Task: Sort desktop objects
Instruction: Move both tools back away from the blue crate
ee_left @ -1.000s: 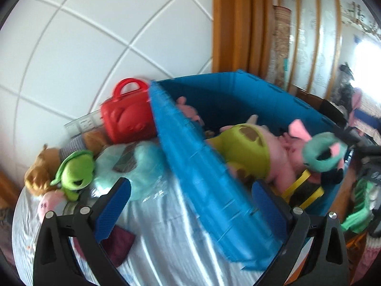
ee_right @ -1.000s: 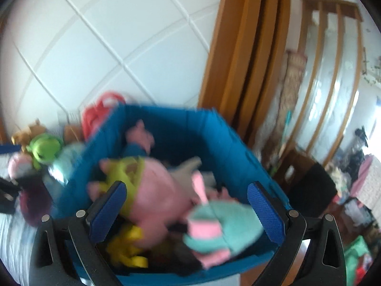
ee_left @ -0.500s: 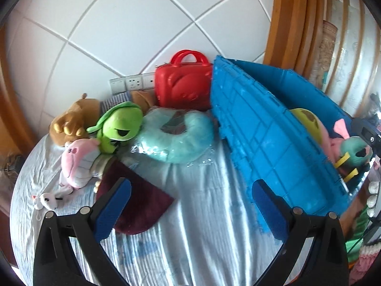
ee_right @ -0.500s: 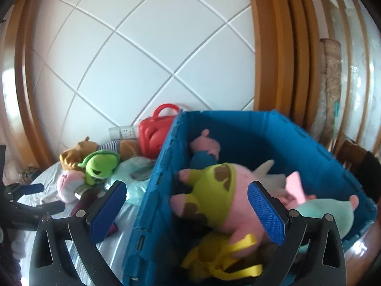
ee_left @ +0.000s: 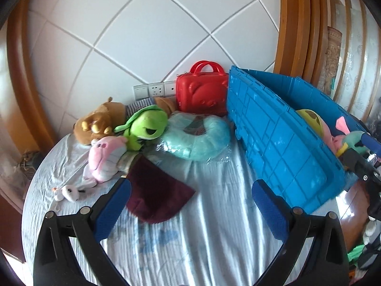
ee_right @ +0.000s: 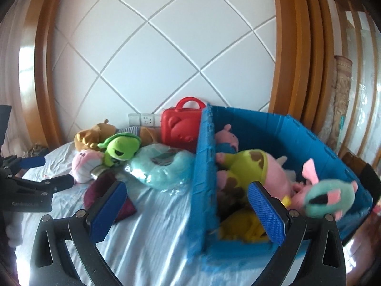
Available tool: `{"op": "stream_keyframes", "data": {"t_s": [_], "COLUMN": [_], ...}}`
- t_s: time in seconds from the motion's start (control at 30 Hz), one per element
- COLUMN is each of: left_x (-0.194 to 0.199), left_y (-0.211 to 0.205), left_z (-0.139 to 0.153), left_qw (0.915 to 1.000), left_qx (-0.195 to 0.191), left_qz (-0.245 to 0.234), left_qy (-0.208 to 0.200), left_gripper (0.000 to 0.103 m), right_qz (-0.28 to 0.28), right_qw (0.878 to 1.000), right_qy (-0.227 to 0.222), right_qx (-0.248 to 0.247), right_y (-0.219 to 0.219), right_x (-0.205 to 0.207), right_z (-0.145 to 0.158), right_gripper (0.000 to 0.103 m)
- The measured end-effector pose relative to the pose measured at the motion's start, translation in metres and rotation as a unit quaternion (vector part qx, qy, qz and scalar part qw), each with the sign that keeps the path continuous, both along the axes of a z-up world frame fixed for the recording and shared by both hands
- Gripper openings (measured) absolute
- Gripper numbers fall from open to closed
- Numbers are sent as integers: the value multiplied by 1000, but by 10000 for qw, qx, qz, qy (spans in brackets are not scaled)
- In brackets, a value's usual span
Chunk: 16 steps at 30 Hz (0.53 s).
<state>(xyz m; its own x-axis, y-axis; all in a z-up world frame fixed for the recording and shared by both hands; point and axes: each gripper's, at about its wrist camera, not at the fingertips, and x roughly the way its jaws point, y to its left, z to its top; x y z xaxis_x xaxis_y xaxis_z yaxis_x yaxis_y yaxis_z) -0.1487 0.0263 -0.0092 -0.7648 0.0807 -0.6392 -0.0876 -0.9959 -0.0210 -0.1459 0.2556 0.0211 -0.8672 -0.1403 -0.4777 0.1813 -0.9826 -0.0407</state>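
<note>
With both the left tool (ee_left: 190,205) and right tool (ee_right: 185,205) spread and empty, approach the maroon cloth (ee_left: 159,197) low, pinching one raised edge, not the sheet beneath

Glossy plastic crate (ee_left: 281,140); plush toys; wrinkled cloth sheet (ee_left: 202,238).

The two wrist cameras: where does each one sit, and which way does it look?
Left wrist: behind the open left gripper, looking at the toys on the sheet; the right gripper shows at right.
Right wrist: behind the open right gripper, looking at the blue crate wall; the left gripper shows at left.
Both show the red case and green frog.
</note>
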Motion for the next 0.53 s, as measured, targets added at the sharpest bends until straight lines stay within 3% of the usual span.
{"op": "stream_keyframes", "data": {"t_s": [0.27, 0.53], "left_x": [52, 82], "left_y": [-50, -85], "left_z": [-8, -12], "left_qw": [9999, 10000], "left_qx": [-129, 15], "left_qz": [0, -59], "left_qy": [21, 31], "left_gripper": [103, 103], "right_qz": [-101, -282], "right_qw": [9999, 9994], "right_qy": [-104, -191], "right_qx": [44, 89], "right_y": [-51, -84], "right_x": [52, 87], "right_z": [-16, -26], "right_gripper": [103, 103]}}
